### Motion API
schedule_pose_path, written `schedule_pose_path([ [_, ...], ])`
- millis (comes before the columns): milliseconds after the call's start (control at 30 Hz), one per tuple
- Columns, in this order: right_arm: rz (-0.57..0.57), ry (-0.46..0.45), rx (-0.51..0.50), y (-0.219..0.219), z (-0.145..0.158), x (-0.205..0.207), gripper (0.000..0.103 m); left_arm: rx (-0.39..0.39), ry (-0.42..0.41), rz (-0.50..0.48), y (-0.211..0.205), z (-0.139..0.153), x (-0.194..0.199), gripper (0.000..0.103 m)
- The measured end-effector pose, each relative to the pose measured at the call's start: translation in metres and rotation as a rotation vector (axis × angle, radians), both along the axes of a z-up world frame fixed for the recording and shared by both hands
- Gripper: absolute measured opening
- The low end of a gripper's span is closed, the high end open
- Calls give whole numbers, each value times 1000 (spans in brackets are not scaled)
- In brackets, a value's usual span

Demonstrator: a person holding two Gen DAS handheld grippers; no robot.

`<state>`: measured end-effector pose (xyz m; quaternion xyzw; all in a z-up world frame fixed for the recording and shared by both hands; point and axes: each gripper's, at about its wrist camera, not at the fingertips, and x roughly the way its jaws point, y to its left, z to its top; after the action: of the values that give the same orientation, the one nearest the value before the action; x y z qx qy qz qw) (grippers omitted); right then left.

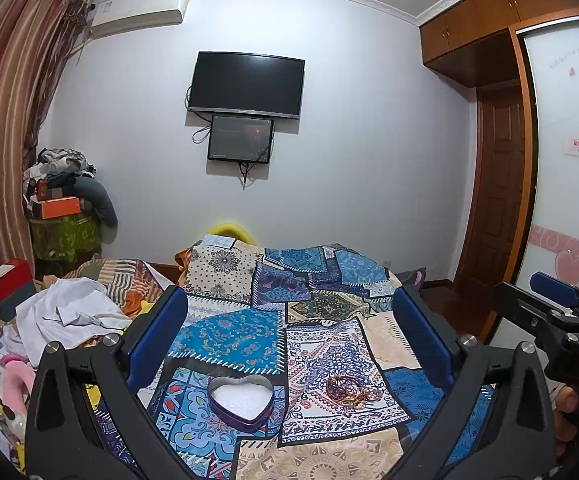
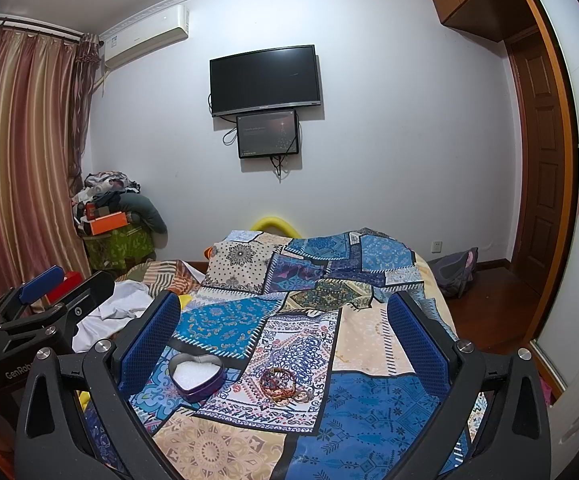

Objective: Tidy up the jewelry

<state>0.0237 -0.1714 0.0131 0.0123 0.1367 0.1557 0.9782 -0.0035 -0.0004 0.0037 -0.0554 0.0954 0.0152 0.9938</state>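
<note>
A bed takes up the middle of the room, covered by a patchwork bedspread in blue, cream and tan prints (image 1: 329, 320). On the near part of it sits an open heart-shaped purple metal tin with a white lining (image 1: 240, 400), and just to its right, apart from it, lies a small tangle of red and gold bracelets (image 1: 347, 389) on a cream patch with blue scrollwork. The left hand-held gripper (image 1: 289, 320) hangs above the bedspread with its blue-padded jaws spread wide and nothing between them; the tin and bracelets lie low between its fingers in its own view. The right hand-held gripper (image 2: 285, 328) is held the same way, jaws wide apart and empty, beside the left one. To the left on the bed is a crumpled white cloth (image 1: 69, 312) over striped bedding. The far wall is plain white, with a black flat television (image 2: 265, 80) mounted on it, a smaller dark screen (image 2: 267, 136) just beneath, and cables dangling below. A white air conditioner (image 2: 145, 36) sits high near the left corner, next to pink and gold striped curtains (image 2: 21, 160). In that far left corner clothes and an orange box (image 2: 107, 222) are piled on a green-covered stand. On the right stand a brown wooden wardrobe (image 1: 481, 20) and a dark wooden door (image 2: 541, 160).
</note>
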Motion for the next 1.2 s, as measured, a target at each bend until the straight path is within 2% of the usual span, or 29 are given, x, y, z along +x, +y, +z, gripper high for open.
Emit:
schedule_pose_path([
  [767, 2, 24, -9, 0, -10, 11, 103, -8, 11, 15, 3, -10, 8, 103],
  [933, 0, 52, -15, 0, -17, 21, 103, -14, 42, 25, 8, -16, 21, 103],
  [1200, -50, 139, -50, -12, -45, 50, 103, -36, 159, 43, 14, -43, 59, 103],
])
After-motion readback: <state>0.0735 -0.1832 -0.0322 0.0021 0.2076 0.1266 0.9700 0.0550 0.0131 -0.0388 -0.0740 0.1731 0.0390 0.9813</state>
